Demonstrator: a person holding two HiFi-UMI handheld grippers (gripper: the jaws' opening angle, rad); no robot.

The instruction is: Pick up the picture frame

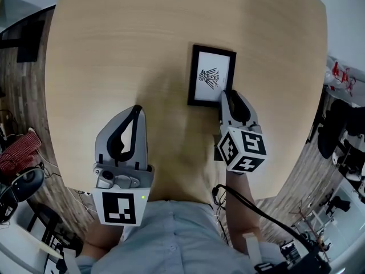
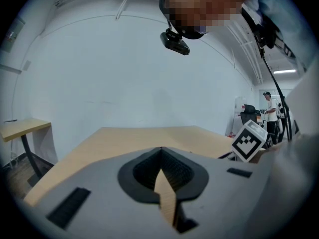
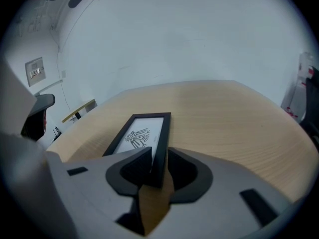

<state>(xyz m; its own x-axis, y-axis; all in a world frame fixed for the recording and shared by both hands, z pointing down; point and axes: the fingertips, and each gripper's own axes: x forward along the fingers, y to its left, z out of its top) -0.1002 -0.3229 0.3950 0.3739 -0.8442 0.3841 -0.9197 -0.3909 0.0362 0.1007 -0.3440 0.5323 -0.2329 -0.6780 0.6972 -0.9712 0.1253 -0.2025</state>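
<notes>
Picture frame lies flat on the wooden table, right of centre. Its near right corner sits between the jaws of the right gripper, which stand wide (not pinching it). The left gripper, well to the left, is closed on nothing.

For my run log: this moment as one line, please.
right gripper: open, around edge of picture frame on table | left gripper: shut, empty

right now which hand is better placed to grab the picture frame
Right. The right gripper has open fingers either side of the frame corner; the left gripper is shut, away from it.
</notes>
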